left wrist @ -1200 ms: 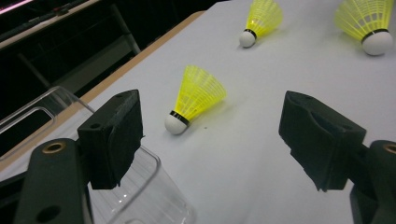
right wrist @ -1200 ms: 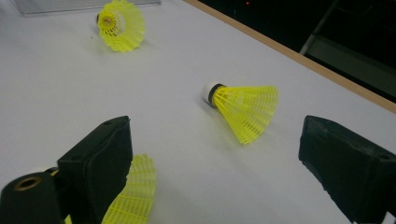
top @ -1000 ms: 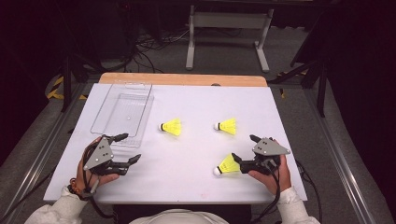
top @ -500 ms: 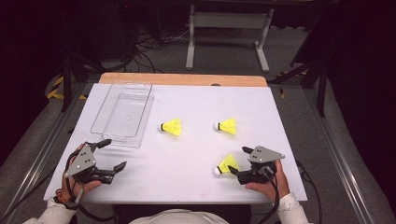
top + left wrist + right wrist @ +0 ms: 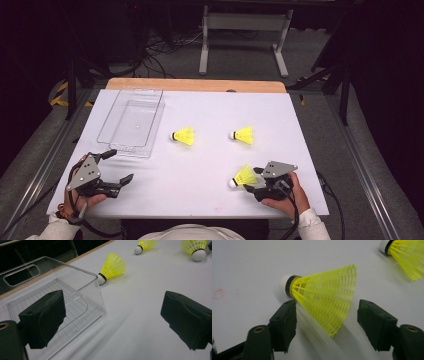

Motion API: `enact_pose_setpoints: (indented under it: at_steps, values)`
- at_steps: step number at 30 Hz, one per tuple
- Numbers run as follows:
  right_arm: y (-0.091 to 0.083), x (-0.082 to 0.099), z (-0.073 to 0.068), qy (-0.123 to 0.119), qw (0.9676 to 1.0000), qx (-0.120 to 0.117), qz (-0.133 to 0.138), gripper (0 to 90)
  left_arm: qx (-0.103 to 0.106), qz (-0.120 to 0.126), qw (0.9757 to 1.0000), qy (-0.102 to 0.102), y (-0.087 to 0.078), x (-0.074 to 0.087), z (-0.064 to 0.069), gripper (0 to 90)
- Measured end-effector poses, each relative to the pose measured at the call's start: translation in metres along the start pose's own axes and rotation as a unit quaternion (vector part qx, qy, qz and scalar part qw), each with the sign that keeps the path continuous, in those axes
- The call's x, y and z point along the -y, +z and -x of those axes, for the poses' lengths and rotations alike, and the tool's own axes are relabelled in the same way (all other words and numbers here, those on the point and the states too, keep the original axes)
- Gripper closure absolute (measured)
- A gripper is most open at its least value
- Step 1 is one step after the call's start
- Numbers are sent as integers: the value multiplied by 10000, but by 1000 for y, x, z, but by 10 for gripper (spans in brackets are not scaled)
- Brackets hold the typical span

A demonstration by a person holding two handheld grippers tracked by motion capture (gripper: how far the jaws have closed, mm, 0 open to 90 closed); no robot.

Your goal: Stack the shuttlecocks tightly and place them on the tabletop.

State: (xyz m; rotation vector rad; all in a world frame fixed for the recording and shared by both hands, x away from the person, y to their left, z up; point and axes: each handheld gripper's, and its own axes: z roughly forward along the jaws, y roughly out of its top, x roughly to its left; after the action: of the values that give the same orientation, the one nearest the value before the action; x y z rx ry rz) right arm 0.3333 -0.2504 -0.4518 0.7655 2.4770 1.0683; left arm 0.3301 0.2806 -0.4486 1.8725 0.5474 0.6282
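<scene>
White surface (image 5: 200, 195), dark room behind. Right gripper (image 5: 325, 322) low at near-right edge, fingers (image 5: 283, 325) just been closing, half-wide around nearest shuttlecock (image 5: 243, 176), skirt between them, not yet pinched. Left gripper (image 5: 116, 167) near-left, level, fingers wide, empty, beside clear tray (image 5: 131, 126).

A lab-like recording room; white-covered tabletop (image 5: 200, 115) with wooden edge, tangled black cables (image 5: 165, 47) on grey carpet, grey metal stand (image 5: 243, 22), dark surroundings.
</scene>
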Motion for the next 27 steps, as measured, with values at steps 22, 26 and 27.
enact_pose_setpoints:
  at_steps: [22, 26, 27]
  values:
    - [-10, 0, -1, -485, 9982, -361, 43, 900, -38, -179, 9998, 30, 5, 1, -1, 61]
    - [-11, -1, -2, -528, 9980, -351, 80, 900, -37, -168, 9998, 22, 5, 1, -1, 61]
    - [-12, -1, -2, -525, 9979, -362, 129, 900, -35, -177, 9998, 24, 4, 1, -1, 61]
